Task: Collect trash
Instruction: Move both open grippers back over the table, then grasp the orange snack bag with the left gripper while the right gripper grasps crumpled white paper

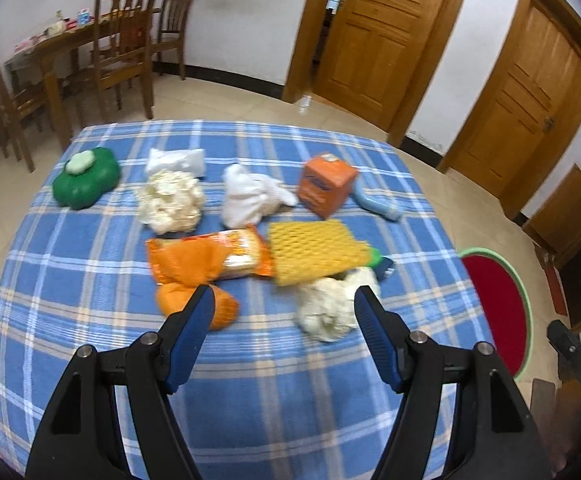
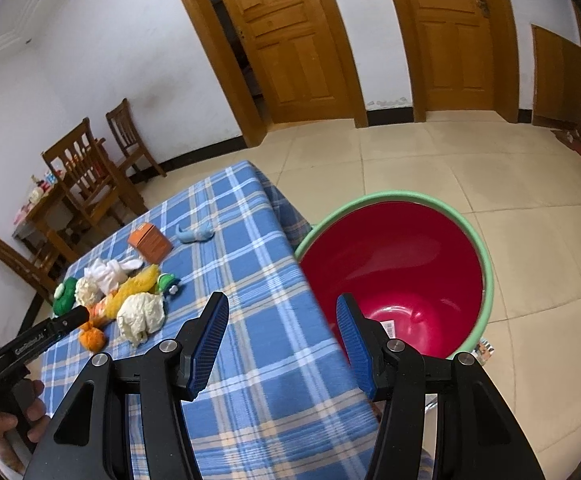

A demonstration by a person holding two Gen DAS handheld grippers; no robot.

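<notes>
Trash lies on a blue checked tablecloth (image 1: 90, 280). An orange snack wrapper (image 1: 210, 258), a yellow foam net (image 1: 314, 250), an orange crumpled ball (image 1: 178, 304), a cream paper wad (image 1: 330, 308), a white tissue wad (image 1: 250, 196), another cream wad (image 1: 170, 200), an orange carton (image 1: 326, 184) and a blue tube (image 1: 378, 202) are there. My left gripper (image 1: 284, 300) is open and empty, just short of the orange ball and the near cream wad. My right gripper (image 2: 282, 308) is open and empty above the table edge, beside a red bin (image 2: 410, 264) with a green rim.
A green lidded container (image 1: 86, 178) and a white packet (image 1: 176, 160) sit at the table's far left. The red bin stands on the tiled floor to the right of the table (image 1: 494, 300). A wooden table with chairs (image 1: 102, 56) and doors (image 1: 374, 32) are behind.
</notes>
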